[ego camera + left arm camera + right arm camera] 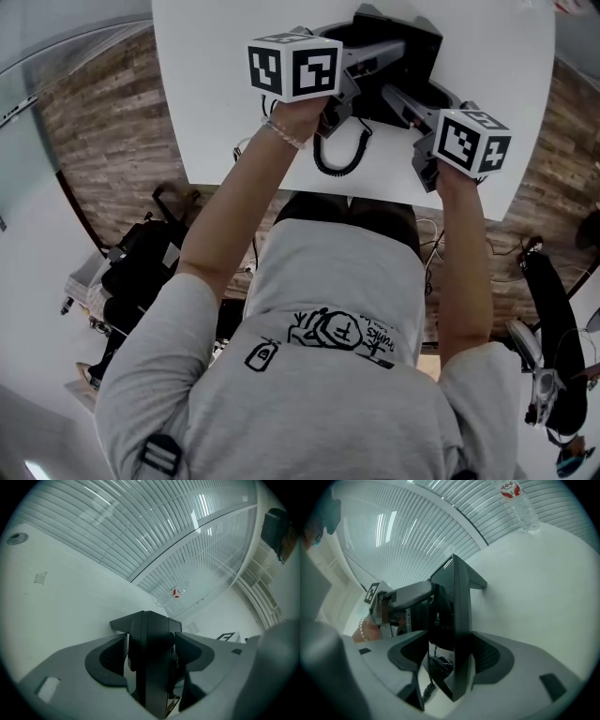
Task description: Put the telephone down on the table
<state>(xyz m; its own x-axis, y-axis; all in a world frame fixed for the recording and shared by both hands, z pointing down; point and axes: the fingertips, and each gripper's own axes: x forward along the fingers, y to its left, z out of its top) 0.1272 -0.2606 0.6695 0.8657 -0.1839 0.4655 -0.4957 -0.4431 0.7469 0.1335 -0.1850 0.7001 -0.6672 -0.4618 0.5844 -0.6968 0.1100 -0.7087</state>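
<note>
Item: telephone (417,37), black, at twelve o'clock over the white table (216,122).
Hold: my left gripper (151,656) clamps one edge and my right gripper (452,660) clamps the other.
Coiled cord (342,155): trails toward six o'clock.
Status: base possibly touching down, release outstanding.

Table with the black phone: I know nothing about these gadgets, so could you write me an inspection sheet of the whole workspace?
Surface: white table, smooth and plain.
Job's things: black telephone near the table's near edge; whether it already rests on the table cannot be told.
Clutter: one clear water bottle far across the table.
Grippers: left gripper shut on the telephone's edge; right gripper shut on its other side.
Cables: coiled cord looping from the telephone over the table.
Surroundings: wooden floor; striped glass wall.
</note>
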